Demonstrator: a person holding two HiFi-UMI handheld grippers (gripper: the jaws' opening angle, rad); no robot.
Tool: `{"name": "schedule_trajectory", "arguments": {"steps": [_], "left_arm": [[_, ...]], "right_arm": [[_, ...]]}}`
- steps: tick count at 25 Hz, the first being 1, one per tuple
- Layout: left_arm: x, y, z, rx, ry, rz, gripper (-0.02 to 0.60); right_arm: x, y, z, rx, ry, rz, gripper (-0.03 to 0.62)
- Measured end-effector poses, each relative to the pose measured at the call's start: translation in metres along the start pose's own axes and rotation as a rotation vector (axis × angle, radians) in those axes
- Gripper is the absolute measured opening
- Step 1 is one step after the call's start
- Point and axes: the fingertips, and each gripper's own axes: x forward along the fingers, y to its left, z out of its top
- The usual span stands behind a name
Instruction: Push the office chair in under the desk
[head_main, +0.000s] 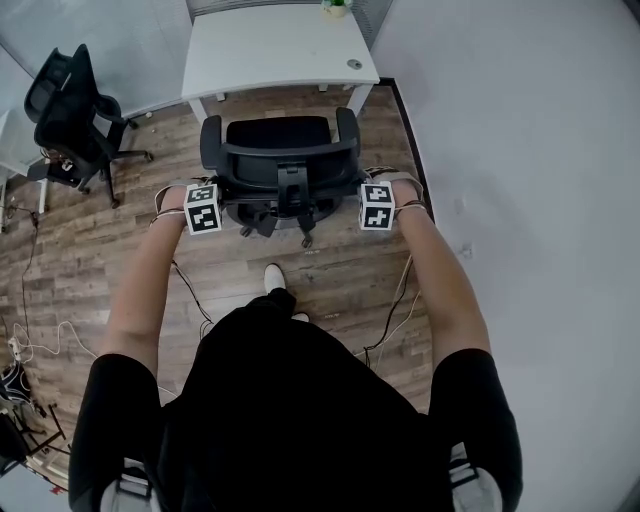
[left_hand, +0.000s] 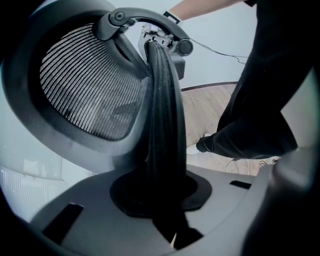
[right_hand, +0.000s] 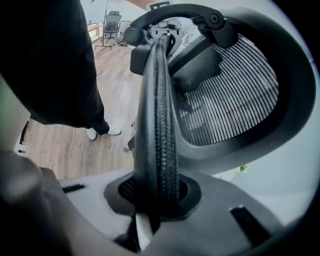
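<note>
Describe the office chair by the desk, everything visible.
The office chair is black: mesh backrest in a plastic frame, two armrests, seat, wheeled base. It stands upright on the wood floor, seat facing the white desk, not yet under it. The left gripper and right gripper clamp the backrest's side edges.

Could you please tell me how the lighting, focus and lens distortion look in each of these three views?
Head view: even, soft light and sharp focus; the wide lens bows the desk and floor planks. Left gripper view: heavy fisheye with black corners; the backrest mesh is crisp, its near edge dark. Right gripper view: same bulge; the backrest edge is sharp, the near foreground soft.
</note>
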Motion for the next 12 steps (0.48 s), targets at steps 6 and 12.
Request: {"name": "schedule_trajectory", "arguments": {"steps": [6,12], "left_arm": [[0.003,0.028,0.001,-0.016,0.001,0.000,0.064],[0.012,0.064,-0.002,-0.028,0.008,-0.006,0.066]], "right_arm": [[0.009,-0.031,-0.008,-0.015,0.002,-0.002,0.049],[0.024,-0.068,-0.017,-0.023,-0.004,0.004,0.049]]}}
